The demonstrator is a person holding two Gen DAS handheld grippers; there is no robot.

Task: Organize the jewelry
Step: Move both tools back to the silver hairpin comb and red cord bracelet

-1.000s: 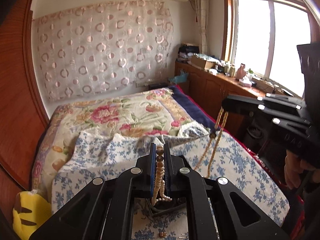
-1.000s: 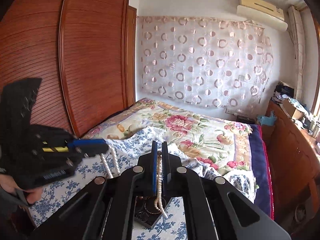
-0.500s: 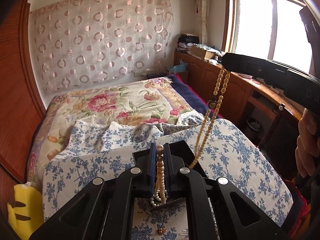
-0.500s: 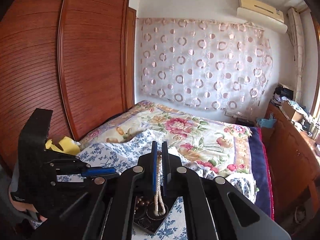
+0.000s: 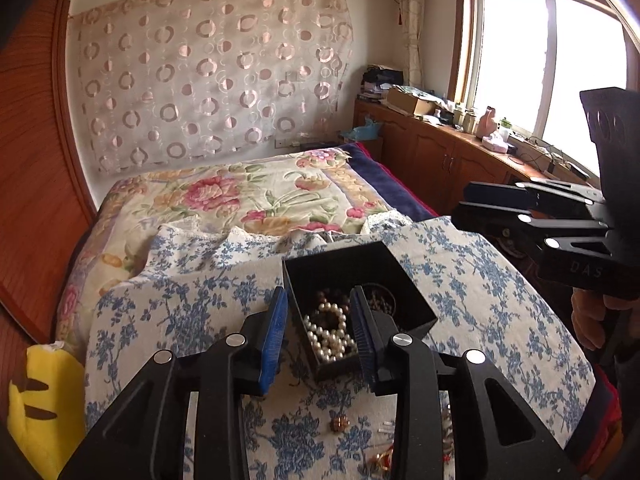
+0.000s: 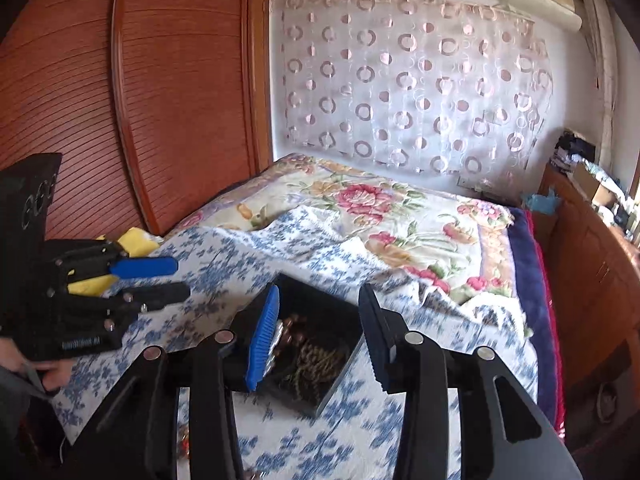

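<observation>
A black open box sits on the blue-flowered cloth. A white pearl strand lies coiled inside it, next to dark beads. My left gripper hovers just over the box's near corner, its jaws opening, with the pearls below them and nothing pinched. In the right wrist view the box holds a heap of beige beads. My right gripper stands over it, its jaws opening and free of the beads. Each gripper shows in the other's view: the right gripper, the left gripper.
Small loose trinkets lie on the cloth near its front edge. A floral bedspread lies behind, a yellow cushion at the left, a wooden wardrobe beside the bed, and a cluttered cabinet stands under the window.
Both grippers sank toward the box and went from shut to open. The bead strand they held between them dropped and now lies inside the box.
</observation>
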